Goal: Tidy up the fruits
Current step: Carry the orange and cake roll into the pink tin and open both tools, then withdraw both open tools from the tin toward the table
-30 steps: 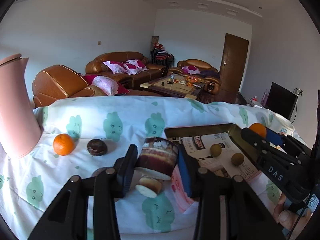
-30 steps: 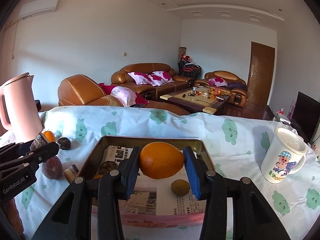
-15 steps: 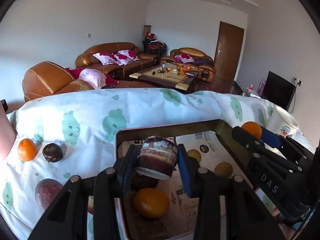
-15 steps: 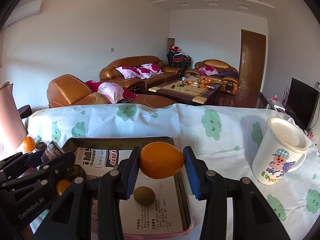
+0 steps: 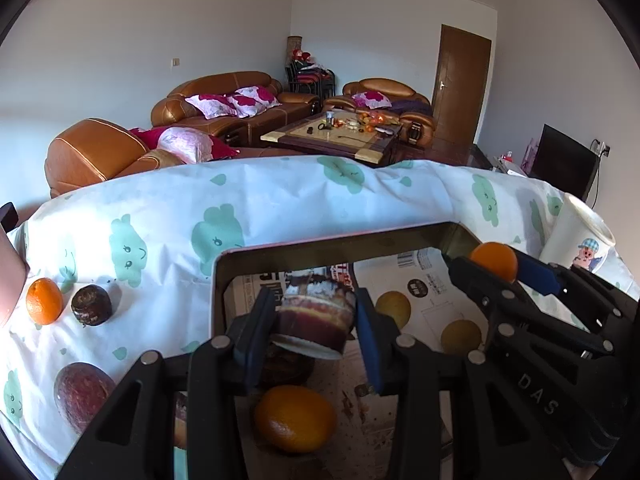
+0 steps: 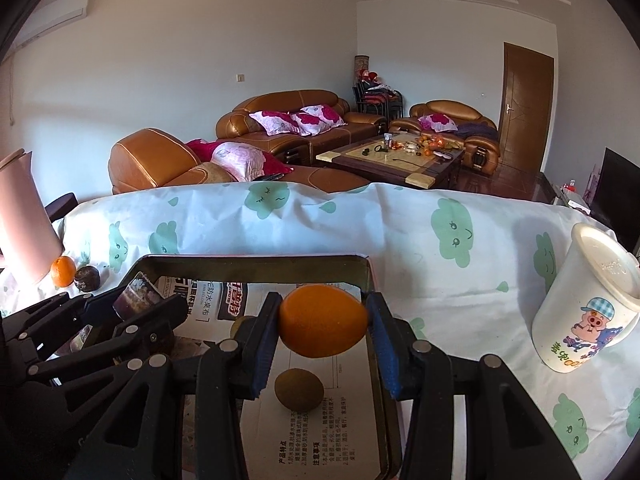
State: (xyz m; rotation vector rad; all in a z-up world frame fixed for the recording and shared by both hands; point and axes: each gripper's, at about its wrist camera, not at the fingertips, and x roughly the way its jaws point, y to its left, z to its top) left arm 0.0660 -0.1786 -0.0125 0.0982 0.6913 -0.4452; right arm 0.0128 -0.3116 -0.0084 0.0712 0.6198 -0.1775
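A cut, dark-skinned fruit piece (image 5: 314, 320) hangs pinched between the pads of the left tongs (image 5: 314, 330) above the metal tray (image 5: 304, 246), while the right tongs (image 6: 322, 330) hold an orange (image 6: 322, 320) clamped at its widest part over the same tray. Both pairs of tongs stand only as far apart as their loads allow, jaws pressed on either flank, neither fruit touching the paper lining (image 6: 332, 420) below. Directly under the left tongs lie another orange (image 5: 294, 418) and a dark fruit, mostly hidden; under the right tongs sits a small brownish-green fruit (image 6: 298, 390), with a second one (image 5: 394, 308) just beyond the left tongs' right finger. The step in hand looks to be setting both fruits down in the tray, and doing it well probably means lowering each over a bare patch of paper, not onto the fruit underneath, before easing the jaws open, since the round orange may roll. Far to the left of the tongs, outside the tray on the cloud-print cloth (image 5: 280, 200) covering the table, a small orange (image 5: 44, 300), a dark round fruit (image 5: 91, 305) and a reddish passion fruit (image 5: 82, 394) are not yet gathered. A cartoon mug (image 6: 586, 308) stands to the right of the right tongs, well clear of the tray.
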